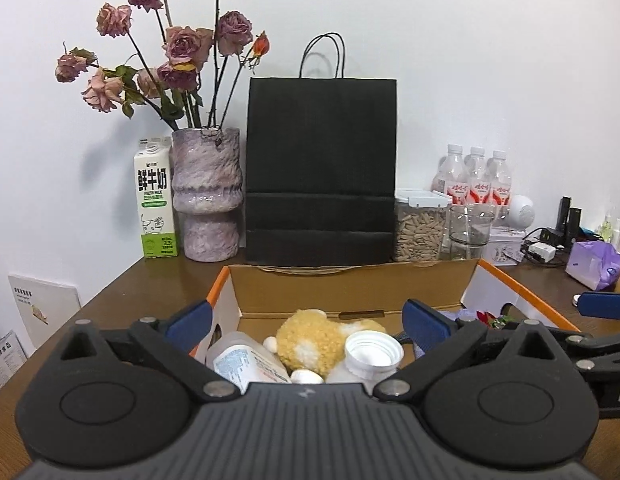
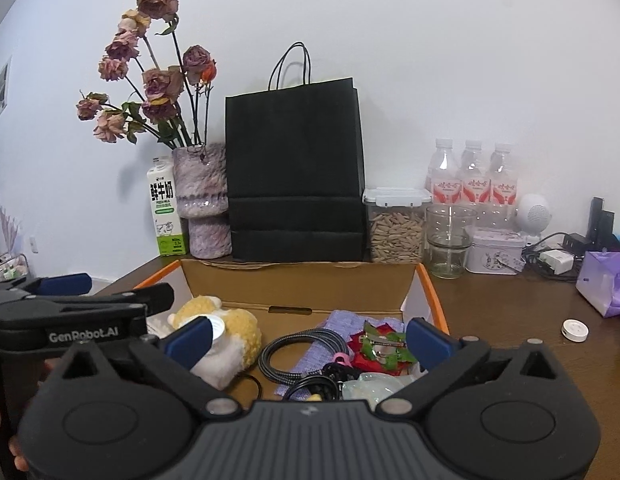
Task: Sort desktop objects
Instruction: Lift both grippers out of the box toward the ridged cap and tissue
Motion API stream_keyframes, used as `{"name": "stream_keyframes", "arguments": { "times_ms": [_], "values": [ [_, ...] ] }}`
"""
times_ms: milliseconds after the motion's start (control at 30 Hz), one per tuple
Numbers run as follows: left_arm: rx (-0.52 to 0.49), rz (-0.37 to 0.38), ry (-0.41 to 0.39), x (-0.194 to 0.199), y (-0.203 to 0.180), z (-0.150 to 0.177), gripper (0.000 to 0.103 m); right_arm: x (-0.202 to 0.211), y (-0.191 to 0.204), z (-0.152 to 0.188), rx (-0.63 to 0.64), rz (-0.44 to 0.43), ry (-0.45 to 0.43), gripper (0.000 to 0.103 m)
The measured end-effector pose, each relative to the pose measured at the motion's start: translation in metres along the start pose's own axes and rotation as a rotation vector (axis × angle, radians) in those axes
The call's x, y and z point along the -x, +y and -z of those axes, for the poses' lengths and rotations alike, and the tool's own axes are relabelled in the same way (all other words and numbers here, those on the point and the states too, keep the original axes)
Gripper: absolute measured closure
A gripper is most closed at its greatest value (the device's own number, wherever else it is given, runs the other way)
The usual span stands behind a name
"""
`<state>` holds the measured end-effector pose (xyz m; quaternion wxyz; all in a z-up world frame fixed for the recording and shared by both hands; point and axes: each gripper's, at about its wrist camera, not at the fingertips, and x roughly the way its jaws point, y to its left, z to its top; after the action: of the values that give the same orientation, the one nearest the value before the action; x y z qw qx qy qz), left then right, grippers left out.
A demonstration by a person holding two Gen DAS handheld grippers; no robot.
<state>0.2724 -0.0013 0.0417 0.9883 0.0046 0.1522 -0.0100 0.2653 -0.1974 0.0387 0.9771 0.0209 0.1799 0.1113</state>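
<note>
The cardboard box (image 2: 298,280) sat at the desk's (image 2: 502,312) back edge, against the black paper bag (image 2: 294,176), with the plush toy (image 1: 314,340), white bottle (image 1: 246,364) and braided cable (image 2: 302,350) already inside. My left gripper (image 1: 306,318) and right gripper (image 2: 308,338) hung over it, jaws wide apart, holding nothing. I judged the white disc (image 2: 575,330) toward the desk's right edge the likely next pick, best approached low and squarely.

Along the wall: milk carton (image 1: 156,204), vase (image 1: 206,196) of dried roses (image 1: 166,48), black paper bag (image 1: 320,168).
</note>
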Motion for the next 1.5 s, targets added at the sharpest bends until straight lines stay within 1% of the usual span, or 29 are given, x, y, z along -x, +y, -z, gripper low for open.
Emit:
{"name": "stream_keyframes", "arguments": {
  "times_ms": [167, 300, 400, 500, 667, 767, 867, 933, 1100, 1200, 1333, 1500],
  "values": [
    [-0.014, 0.015, 0.004, 0.003, -0.005, 0.004, 0.000, 0.003, -0.003, 0.002, 0.000, 0.006, 0.005, 0.000],
    [-0.026, 0.047, 0.013, 0.005, -0.007, 0.007, 0.000, 0.005, -0.005, 0.004, 0.002, 0.000, 0.012, 0.000],
    [-0.027, 0.043, 0.018, 0.007, -0.010, 0.008, 0.000, 0.007, -0.006, 0.005, 0.006, 0.001, 0.012, 0.000],
    [-0.026, 0.017, 0.024, 0.009, -0.011, 0.010, 0.000, 0.009, -0.005, 0.005, 0.009, 0.000, 0.010, 0.000],
    [-0.014, 0.041, 0.019, 0.015, -0.008, 0.011, 0.000, 0.011, -0.004, 0.006, 0.018, -0.006, 0.006, 0.000],
    [-0.010, 0.056, 0.047, 0.015, -0.006, 0.010, 0.000, 0.014, -0.002, 0.008, 0.029, -0.009, 0.003, 0.000],
    [-0.013, 0.079, 0.072, 0.016, -0.004, 0.011, 0.000, 0.018, -0.001, 0.009, 0.021, -0.048, 0.012, 0.000],
    [-0.012, 0.086, 0.075, 0.018, -0.002, 0.012, 0.000, 0.020, -0.001, 0.010, 0.009, -0.066, 0.020, 0.000],
    [0.014, 0.095, 0.087, 0.026, 0.004, 0.013, 0.000, 0.033, 0.001, 0.012, 0.010, -0.061, 0.017, 0.000],
    [0.018, 0.091, 0.079, 0.033, 0.007, 0.016, 0.000, 0.043, 0.002, 0.013, 0.013, -0.062, 0.017, 0.000],
    [0.020, 0.104, 0.066, 0.043, 0.010, 0.021, 0.000, 0.057, 0.003, 0.017, 0.020, -0.055, 0.020, 0.000],
    [0.026, 0.115, 0.092, 0.052, 0.015, 0.030, 0.000, 0.072, 0.005, 0.025, 0.018, -0.049, 0.037, 0.000]
  ]
}}
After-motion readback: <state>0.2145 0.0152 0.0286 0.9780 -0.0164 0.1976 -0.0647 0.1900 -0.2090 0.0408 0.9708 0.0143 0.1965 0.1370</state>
